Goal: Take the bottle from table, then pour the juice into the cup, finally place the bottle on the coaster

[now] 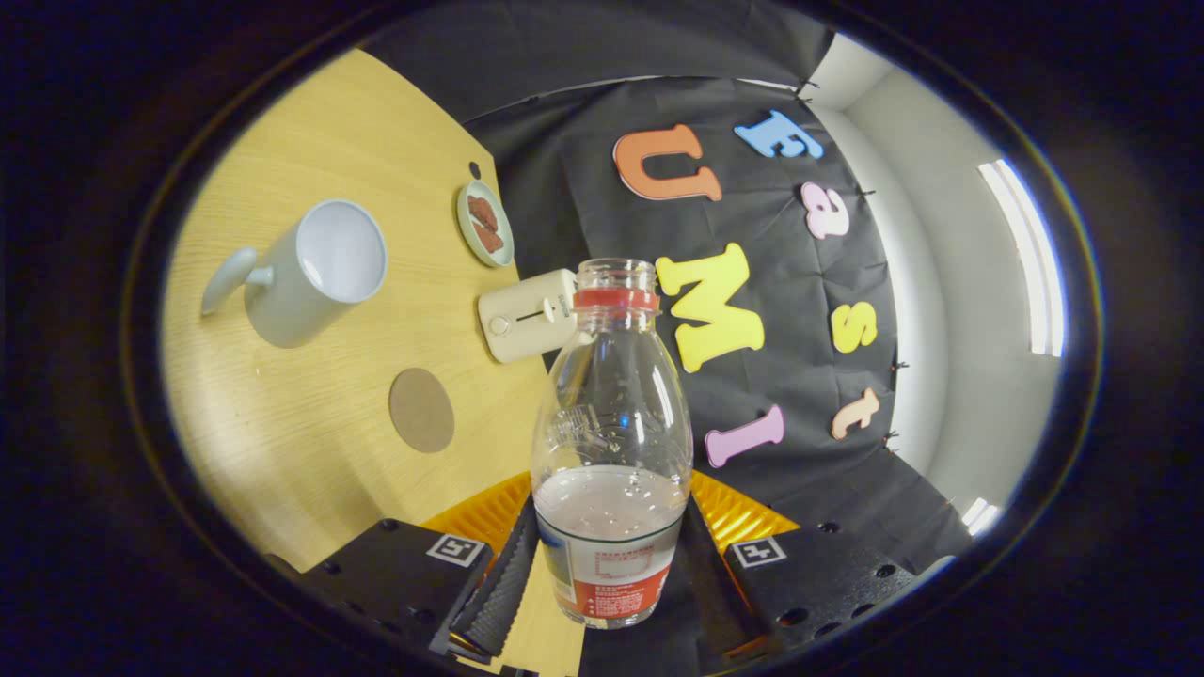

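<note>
Gripper [609, 574]: two black ribbed fingers [503, 578], clenched on the lower body of the bottle, one pad on each side; the whole tool is rolled, so the table stands tilted in the gripper view.
Bottle [611, 442]: clear plastic bottle, uncapped, red ring at the neck, held between the fingers with its mouth pointing away from them – a shallow layer of pale juice sits at the base end.
Label: red-and-white wrapper round the bottle's base (print too small to read).
Cup [315, 273]: pale grey-green ceramic mug with a handle, on the table beyond the fingers, well apart from the bottle; its inside looks white.
Coaster [421, 410]: round brown cork disc, flat on the table, between the cup and the fingers – bare.
Table [310, 442]: light wooden tabletop.
Box [527, 315]: cream plastic box with a slot and knob, just beside the bottle's neck.
Dish [485, 224]: small green dish holding reddish-brown pieces, beyond the box.
</note>
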